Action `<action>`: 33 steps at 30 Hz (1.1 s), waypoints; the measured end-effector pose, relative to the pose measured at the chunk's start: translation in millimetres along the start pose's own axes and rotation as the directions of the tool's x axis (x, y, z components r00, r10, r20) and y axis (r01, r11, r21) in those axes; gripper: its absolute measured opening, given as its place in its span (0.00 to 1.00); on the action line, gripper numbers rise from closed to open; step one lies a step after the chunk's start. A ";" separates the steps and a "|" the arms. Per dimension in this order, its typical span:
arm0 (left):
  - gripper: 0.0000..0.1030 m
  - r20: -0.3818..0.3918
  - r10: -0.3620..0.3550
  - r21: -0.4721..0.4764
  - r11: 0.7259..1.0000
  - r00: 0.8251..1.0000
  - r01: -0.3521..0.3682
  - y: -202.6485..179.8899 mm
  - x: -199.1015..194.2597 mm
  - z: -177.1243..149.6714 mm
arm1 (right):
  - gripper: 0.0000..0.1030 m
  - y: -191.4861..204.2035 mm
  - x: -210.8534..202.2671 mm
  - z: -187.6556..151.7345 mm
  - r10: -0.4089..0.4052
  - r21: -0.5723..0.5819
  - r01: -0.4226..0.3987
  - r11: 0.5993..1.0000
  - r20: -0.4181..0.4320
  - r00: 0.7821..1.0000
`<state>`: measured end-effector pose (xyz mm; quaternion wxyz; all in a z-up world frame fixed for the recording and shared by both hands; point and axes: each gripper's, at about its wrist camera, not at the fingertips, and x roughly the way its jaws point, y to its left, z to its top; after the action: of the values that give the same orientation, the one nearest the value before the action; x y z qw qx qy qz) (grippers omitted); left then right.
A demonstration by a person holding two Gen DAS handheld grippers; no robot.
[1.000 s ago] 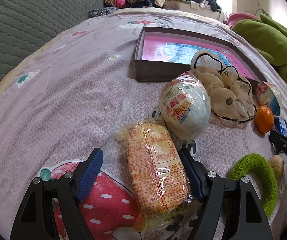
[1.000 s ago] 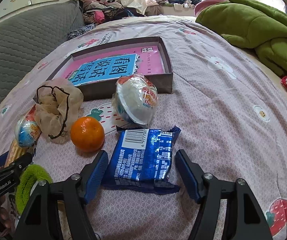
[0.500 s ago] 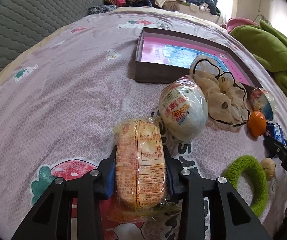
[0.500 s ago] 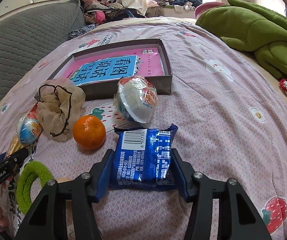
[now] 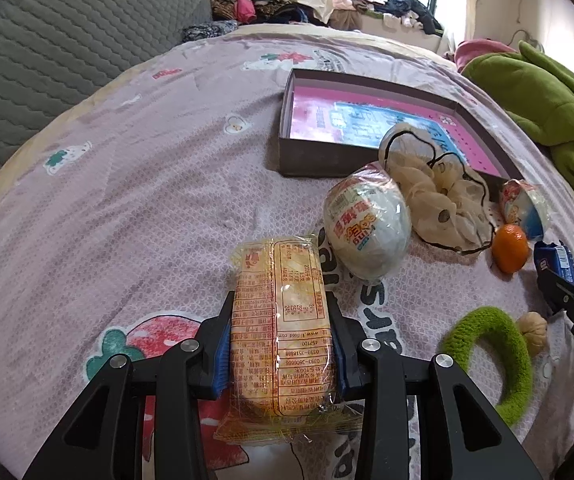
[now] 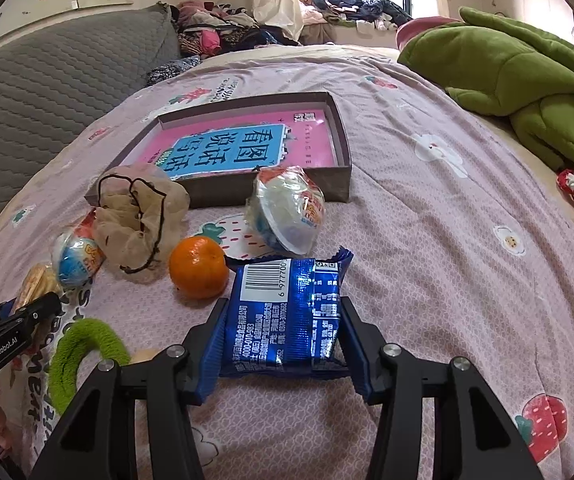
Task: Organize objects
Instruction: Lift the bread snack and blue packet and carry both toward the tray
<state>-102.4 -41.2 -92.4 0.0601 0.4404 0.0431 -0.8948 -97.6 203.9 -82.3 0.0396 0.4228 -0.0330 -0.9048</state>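
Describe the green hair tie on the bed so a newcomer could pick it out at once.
Start at the shallow brown box with the pink book inside, on the pink patterned bedsheet. Come toward the camera past the beige scrunchie and the orange; the green hair tie lies beyond them. It is the only fuzzy, bright green open ring there; a walnut sits right beside it.
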 end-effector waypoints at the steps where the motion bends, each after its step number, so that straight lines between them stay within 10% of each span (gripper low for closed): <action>1: 0.39 0.004 0.001 0.000 1.000 1.000 -0.001 -0.2 -2.0 -0.1 | 0.50 0.6 -1.8 0.3 0.000 -0.001 0.000 1.000 0.004 1.000; 33: 0.39 0.103 0.022 0.057 0.998 0.994 -0.028 -33.4 -74.2 -7.7 | 0.50 19.7 -67.8 -0.6 0.062 -0.054 -0.057 0.997 0.115 0.991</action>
<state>-56.3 -2.0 -37.4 0.0606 0.3961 0.0084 -0.9162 -52.9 191.1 -29.1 0.0752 0.3671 -0.0250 -0.9268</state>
